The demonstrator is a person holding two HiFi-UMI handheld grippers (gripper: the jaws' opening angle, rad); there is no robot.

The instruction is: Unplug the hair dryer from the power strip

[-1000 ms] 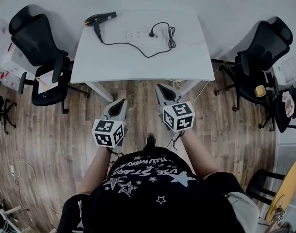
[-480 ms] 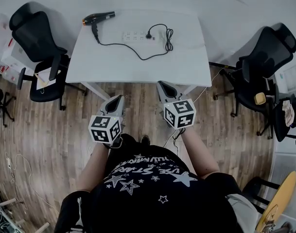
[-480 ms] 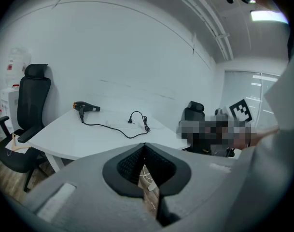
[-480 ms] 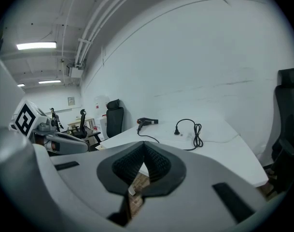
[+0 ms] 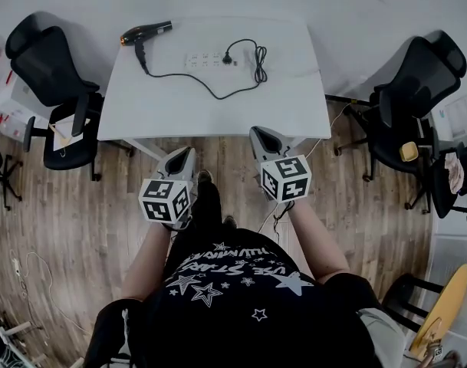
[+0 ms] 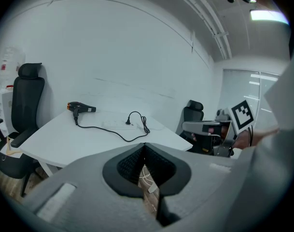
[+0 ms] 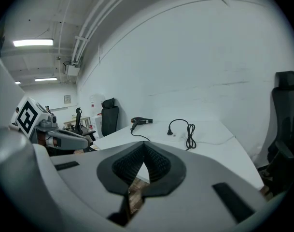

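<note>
Left tongs (image 5: 189,152) and right tongs (image 5: 258,133) are closed and empty, near the white bench (image 5: 294,98). The hair dryer (image 5: 145,31) and power strip (image 5: 206,60) lie on its far side, with black office chairs (image 5: 45,56) flanking it.

White table (image 5: 218,113) stands against the white wall (image 5: 371,6), on a wood-plank floor (image 5: 80,228). Black office chair (image 5: 53,67) at the table's left end, with papers (image 5: 62,131) on its seat. Second black office chair (image 5: 417,75) at the right end, small yellow item (image 5: 409,153) on its seat. Third chair (image 5: 457,176) at the far right edge, with a cloth (image 5: 453,164) draped on it. Boxes (image 5: 11,102) behind the left chair, partly cut off. Loose white cable (image 5: 34,271) on the floor, lower left. Black stool (image 5: 406,290) and a yellow round top (image 5: 448,305) lower right. Right gripper view: lit ceiling lamp (image 7: 33,42), pipes (image 7: 89,23) running along the ceiling.
</note>
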